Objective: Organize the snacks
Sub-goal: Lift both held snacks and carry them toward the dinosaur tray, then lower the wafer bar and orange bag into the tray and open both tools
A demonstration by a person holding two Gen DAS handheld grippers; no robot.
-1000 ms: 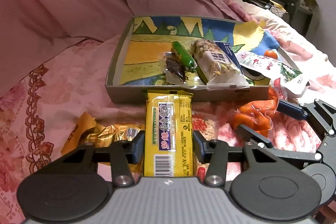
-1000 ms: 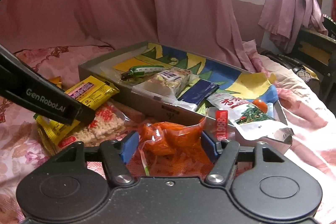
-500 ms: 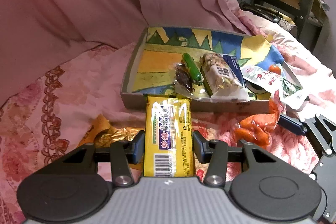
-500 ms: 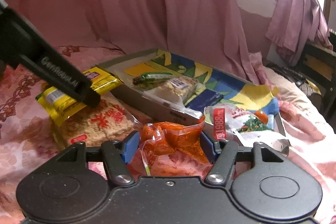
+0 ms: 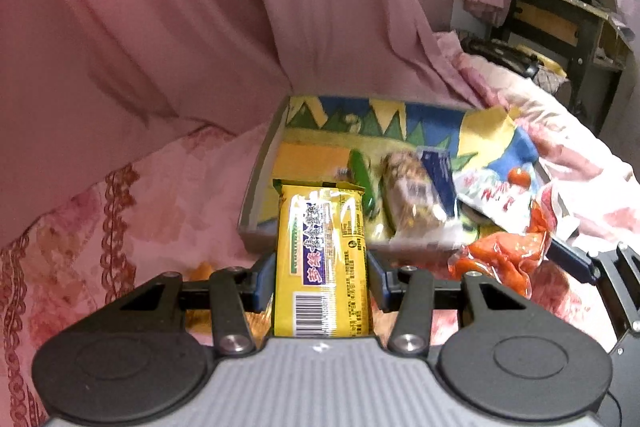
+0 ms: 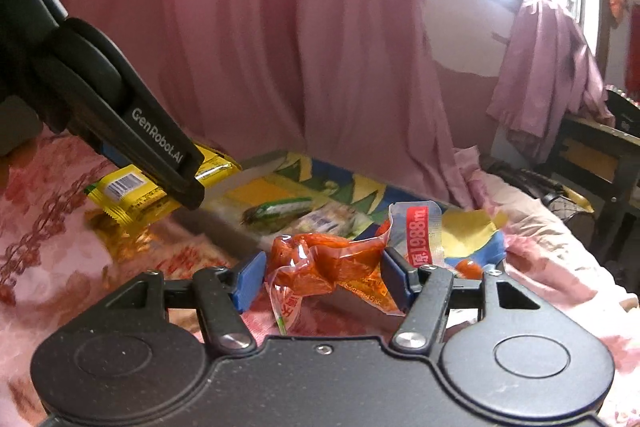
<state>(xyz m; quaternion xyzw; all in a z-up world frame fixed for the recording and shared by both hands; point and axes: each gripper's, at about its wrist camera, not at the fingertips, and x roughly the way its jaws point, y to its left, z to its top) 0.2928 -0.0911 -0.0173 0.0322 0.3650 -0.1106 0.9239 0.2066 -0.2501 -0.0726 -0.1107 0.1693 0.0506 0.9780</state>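
Note:
My left gripper [image 5: 322,277] is shut on a yellow snack bar [image 5: 322,251] and holds it in the air before the near wall of a shallow cardboard tray [image 5: 256,187] with a colourful lining. My right gripper [image 6: 324,277] is shut on a crumpled orange snack packet [image 6: 324,263], also lifted, at the tray's right front. The packet shows in the left wrist view [image 5: 500,255]. The yellow bar shows in the right wrist view [image 6: 136,195]. In the tray lie a green packet [image 5: 362,173], a nut bar [image 5: 412,195], a dark blue packet [image 5: 438,171] and a white packet [image 5: 492,199].
Pink floral bedding [image 5: 120,207] lies under everything, with a pink curtain [image 5: 180,27] behind. A gold wrapper [image 6: 132,243] and a red-and-white snack pack [image 6: 188,259] lie on the bed before the tray. A dark wooden cabinet [image 5: 560,23] stands at the far right.
Both grippers have risen with their snacks. The left one has lifted the yellow bar off the bed and now holds it higher, before the tray.

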